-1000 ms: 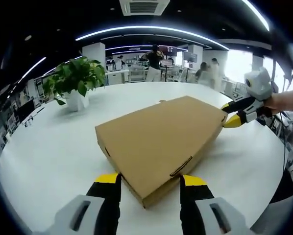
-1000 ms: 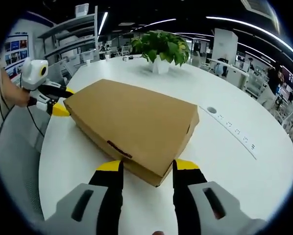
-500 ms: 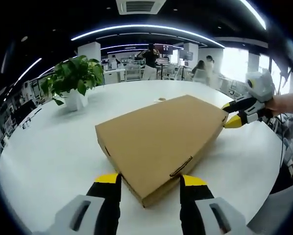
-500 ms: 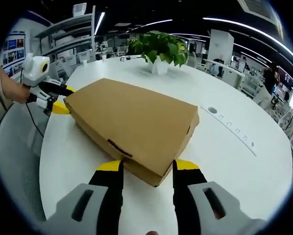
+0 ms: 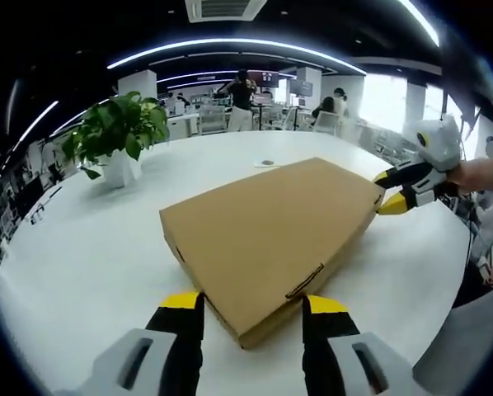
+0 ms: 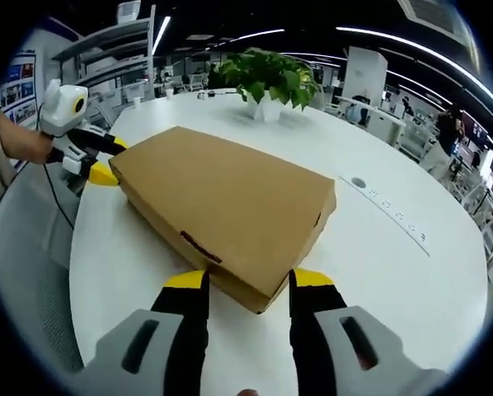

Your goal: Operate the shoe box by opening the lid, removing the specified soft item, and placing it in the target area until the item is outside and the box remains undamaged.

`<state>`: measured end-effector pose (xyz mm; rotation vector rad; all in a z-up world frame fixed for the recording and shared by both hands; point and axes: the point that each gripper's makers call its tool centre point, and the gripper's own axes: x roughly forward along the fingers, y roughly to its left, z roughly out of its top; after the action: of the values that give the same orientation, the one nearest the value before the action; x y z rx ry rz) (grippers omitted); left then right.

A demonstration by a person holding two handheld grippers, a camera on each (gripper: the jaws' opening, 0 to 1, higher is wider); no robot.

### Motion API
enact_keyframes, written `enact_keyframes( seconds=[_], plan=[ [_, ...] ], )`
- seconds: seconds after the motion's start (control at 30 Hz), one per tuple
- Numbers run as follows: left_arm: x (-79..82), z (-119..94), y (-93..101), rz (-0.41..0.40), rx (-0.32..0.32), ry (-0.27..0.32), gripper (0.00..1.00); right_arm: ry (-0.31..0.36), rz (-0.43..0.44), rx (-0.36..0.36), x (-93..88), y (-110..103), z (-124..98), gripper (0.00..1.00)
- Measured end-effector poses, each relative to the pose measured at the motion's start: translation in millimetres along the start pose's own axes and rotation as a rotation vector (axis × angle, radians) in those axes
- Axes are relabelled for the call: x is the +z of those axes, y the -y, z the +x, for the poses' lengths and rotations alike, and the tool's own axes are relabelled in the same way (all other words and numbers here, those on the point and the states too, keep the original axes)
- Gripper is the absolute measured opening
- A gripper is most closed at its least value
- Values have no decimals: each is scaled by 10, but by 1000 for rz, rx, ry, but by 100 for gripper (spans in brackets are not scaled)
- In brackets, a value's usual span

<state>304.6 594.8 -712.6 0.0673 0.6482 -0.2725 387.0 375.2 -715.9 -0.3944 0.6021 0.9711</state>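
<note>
While the box point(image 5: 267, 239) is shut, both hand-held grippers, left point(image 5: 252, 313) and right point(image 6: 239, 289), gape at opposite corners; I'd lift the lid next.

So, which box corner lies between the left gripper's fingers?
The shoe box corner nearest the left gripper's camera, diagonally opposite the corner at the right gripper.

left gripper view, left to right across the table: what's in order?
Green potted plant in a white pot → closed brown cardboard shoe box → the right gripper's yellow-tipped tongs at the box's far corner → the person's hand holding them.
</note>
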Motion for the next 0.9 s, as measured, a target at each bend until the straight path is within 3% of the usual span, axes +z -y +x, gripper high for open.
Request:
enact_keyframes(
  seconds=[0.9],
  plan=[
    [-114, -144, -402, 100, -117, -60, 47, -3, 47, -71, 48, -523, 18, 31]
  ],
)
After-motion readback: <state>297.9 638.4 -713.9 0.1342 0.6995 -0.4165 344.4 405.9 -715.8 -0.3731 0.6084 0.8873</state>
